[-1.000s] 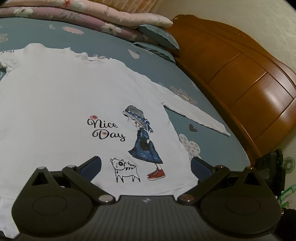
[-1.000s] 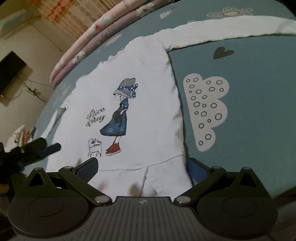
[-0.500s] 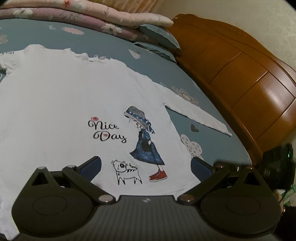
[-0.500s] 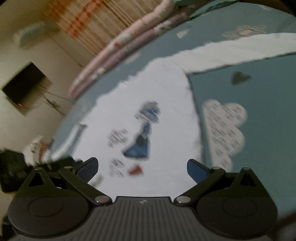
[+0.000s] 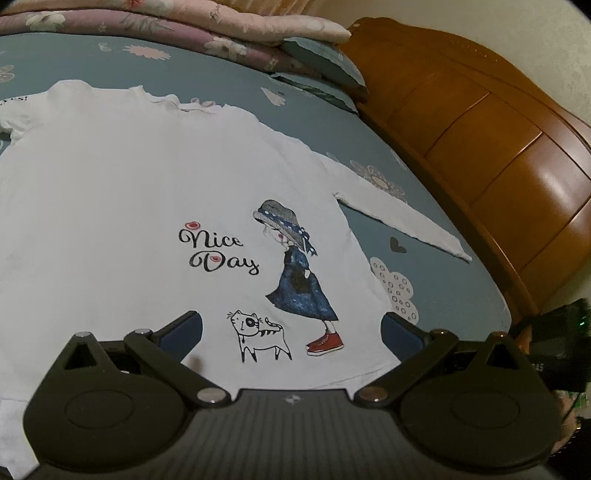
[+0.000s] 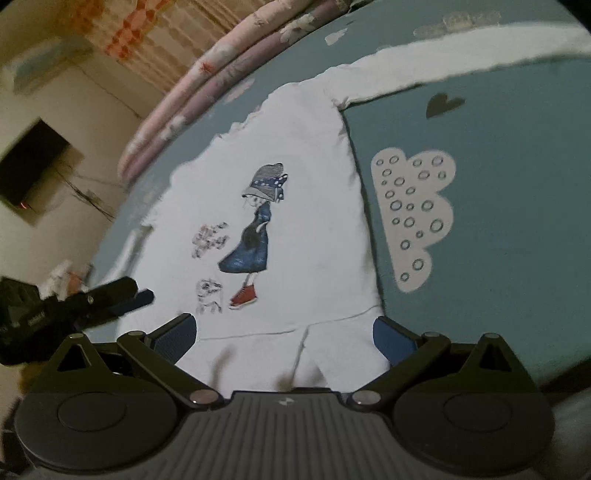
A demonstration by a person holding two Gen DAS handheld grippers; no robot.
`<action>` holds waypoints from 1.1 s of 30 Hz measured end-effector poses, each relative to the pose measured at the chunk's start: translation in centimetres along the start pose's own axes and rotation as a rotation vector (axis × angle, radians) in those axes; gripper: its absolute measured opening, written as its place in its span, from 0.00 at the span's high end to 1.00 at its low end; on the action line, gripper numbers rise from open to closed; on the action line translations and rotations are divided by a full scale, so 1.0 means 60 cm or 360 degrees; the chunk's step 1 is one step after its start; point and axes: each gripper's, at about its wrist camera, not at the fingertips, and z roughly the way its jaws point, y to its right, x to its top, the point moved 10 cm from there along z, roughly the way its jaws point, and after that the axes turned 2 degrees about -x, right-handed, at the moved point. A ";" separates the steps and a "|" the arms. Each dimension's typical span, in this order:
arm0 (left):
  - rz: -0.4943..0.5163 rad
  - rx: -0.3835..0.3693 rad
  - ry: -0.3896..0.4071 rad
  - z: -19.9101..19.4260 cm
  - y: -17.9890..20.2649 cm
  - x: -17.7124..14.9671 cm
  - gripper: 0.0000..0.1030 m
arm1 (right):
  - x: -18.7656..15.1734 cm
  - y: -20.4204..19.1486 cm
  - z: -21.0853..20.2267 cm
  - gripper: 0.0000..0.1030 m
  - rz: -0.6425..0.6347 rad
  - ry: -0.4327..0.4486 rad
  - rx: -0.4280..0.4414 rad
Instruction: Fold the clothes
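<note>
A white long-sleeved shirt point(image 5: 122, 192) lies flat, front up, on the blue bed sheet point(image 5: 454, 295), printed with "Nice Day", a girl in a blue dress and a cat. One sleeve point(image 5: 399, 218) stretches out toward the wooden bed frame. My left gripper point(image 5: 291, 328) is open over the shirt's hem, nothing between its fingers. In the right wrist view the same shirt point(image 6: 295, 206) fills the middle, and my right gripper point(image 6: 284, 332) stands open above the hem at the shirt's right bottom corner. The left gripper point(image 6: 110, 299) shows there at the left edge.
Folded pink and purple quilts point(image 5: 177, 29) and a pillow point(image 5: 321, 59) lie at the head of the bed. The brown wooden bed frame point(image 5: 498, 140) runs along the right side. A dark wall screen point(image 6: 33, 173) hangs beyond the bed. Bare sheet point(image 6: 498, 184) lies right of the shirt.
The right gripper lifted away in a blurred swing and has come back low over the hem corner. The left gripper has barely shifted. Both stayed open.
</note>
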 end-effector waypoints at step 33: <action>0.0267 0.0329 -0.0241 0.010 -0.062 -0.067 0.01 | 0.003 -0.066 0.126 0.00 -0.0794 0.0020 -0.0619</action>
